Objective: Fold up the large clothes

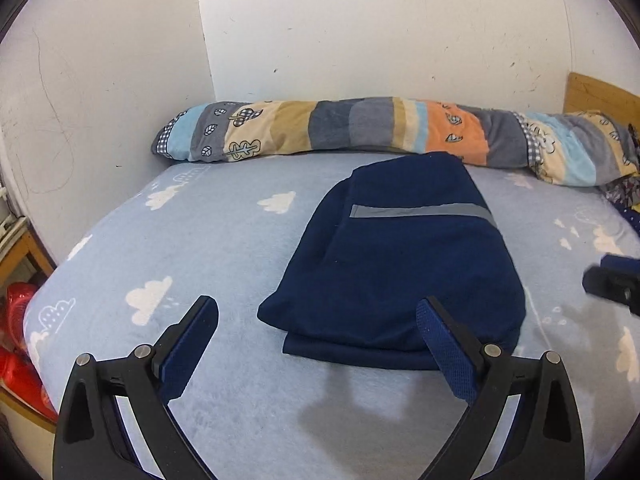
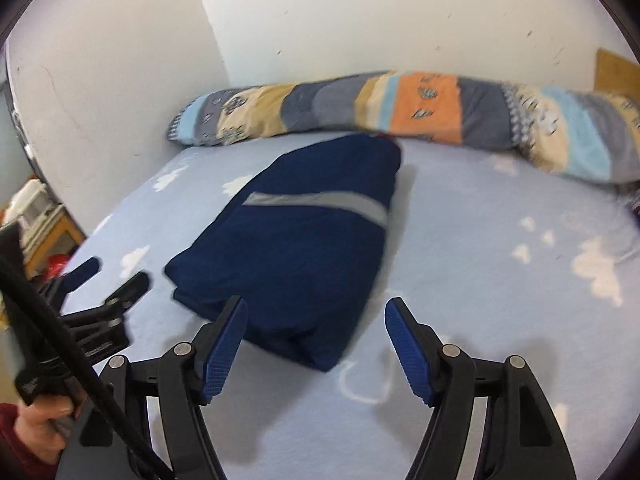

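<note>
Garment: a navy garment (image 1: pixel 396 264) is seen folded on the bed (image 1: pixel 200 240).
Left claw (image 1: pixel 320 340): spread wide, nothing gripped.
Right claw (image 2: pixel 316 344): parted, nothing gripped.

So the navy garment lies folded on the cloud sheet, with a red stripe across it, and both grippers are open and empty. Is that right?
Not quite: the stripe on the navy garment is grey, not red, as the left wrist view shows. The rest holds: it lies folded on the cloud sheet, and the left gripper and right gripper are open and empty.
</note>
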A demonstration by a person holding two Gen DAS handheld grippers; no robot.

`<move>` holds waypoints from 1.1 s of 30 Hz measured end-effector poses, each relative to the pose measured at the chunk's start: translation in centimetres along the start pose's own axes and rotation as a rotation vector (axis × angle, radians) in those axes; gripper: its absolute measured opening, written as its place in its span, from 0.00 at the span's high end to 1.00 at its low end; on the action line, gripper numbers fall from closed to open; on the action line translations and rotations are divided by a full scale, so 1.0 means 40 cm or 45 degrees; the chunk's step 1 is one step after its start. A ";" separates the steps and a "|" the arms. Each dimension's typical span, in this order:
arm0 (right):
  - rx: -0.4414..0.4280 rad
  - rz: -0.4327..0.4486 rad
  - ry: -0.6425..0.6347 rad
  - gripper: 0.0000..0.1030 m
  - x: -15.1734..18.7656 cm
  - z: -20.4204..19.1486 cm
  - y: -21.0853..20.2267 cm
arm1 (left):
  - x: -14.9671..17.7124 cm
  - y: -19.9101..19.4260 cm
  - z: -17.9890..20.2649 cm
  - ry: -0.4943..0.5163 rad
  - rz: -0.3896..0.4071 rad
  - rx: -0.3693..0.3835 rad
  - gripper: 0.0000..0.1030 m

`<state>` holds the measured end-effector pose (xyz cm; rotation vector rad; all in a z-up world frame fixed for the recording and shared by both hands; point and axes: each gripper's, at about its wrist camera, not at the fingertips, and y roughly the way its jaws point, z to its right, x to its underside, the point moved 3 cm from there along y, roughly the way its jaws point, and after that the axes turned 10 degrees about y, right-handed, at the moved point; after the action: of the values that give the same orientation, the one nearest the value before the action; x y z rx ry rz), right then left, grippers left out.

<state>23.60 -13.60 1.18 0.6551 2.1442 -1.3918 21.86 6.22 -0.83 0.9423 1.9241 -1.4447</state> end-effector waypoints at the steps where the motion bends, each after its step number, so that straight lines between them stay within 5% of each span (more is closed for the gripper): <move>1: -0.003 -0.008 -0.003 0.26 0.004 -0.004 0.004 | -0.001 0.004 0.001 0.000 0.002 -0.003 0.04; 33: -0.016 -0.026 -0.039 0.24 0.027 -0.022 0.008 | -0.001 -0.004 0.024 0.065 0.034 -0.026 0.04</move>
<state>22.87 -12.53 0.60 0.6052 2.1395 -1.3890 21.78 5.26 -0.97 1.0004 1.9516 -1.3963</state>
